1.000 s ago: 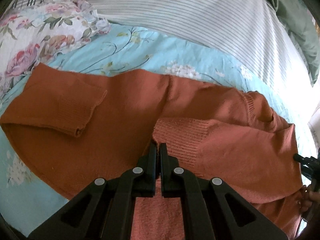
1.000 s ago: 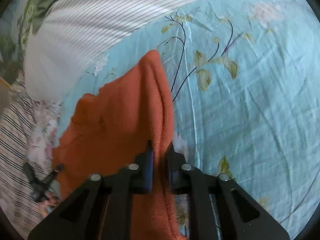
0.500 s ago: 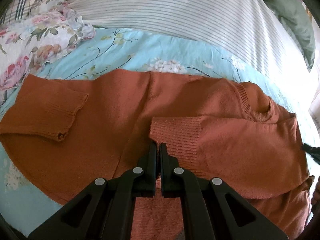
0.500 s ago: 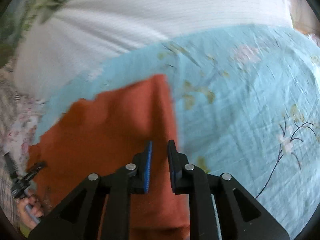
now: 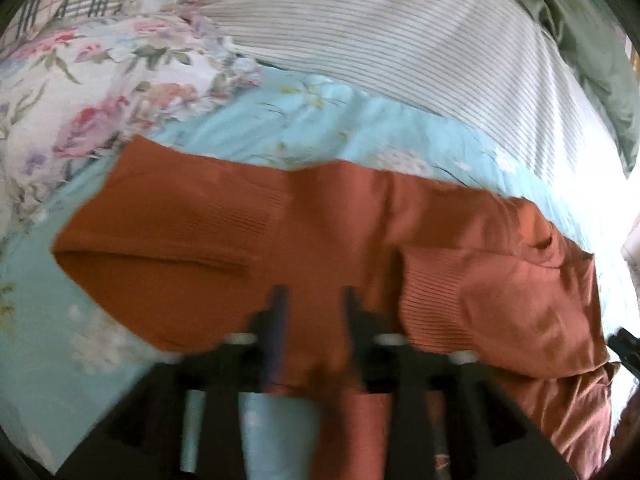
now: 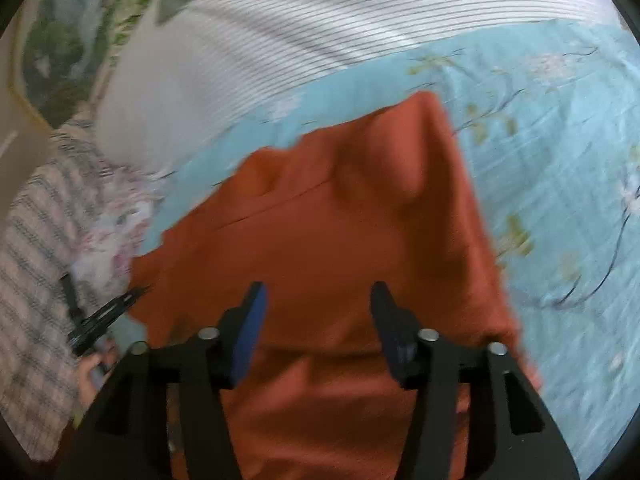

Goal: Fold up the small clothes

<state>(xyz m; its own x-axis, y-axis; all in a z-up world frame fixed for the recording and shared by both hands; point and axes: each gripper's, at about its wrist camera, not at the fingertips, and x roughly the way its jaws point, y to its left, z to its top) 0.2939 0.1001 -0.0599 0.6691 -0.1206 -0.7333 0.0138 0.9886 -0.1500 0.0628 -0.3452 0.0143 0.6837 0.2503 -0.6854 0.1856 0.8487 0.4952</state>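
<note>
Left wrist view first: my left gripper [image 5: 314, 300] has its jaws opening, nothing pinched between them, only the rust-orange sweater [image 5: 320, 240] lying flat beneath. Just beside the jaws on the right lies a ribbed cuff [image 5: 432, 304], its sleeve folded in over the body; the other sleeve [image 5: 168, 232] lies folded in on the left. On the right wrist view my right gripper [image 6: 316, 312] is opening too, hovering over the sweater with its blue pads [image 6: 250, 328] clear of the cloth. All of it rests on the turquoise floral sheet [image 5: 328, 128]. I judge the sleeve fold just released; next I need fresh grips on one end to double the body over.
</note>
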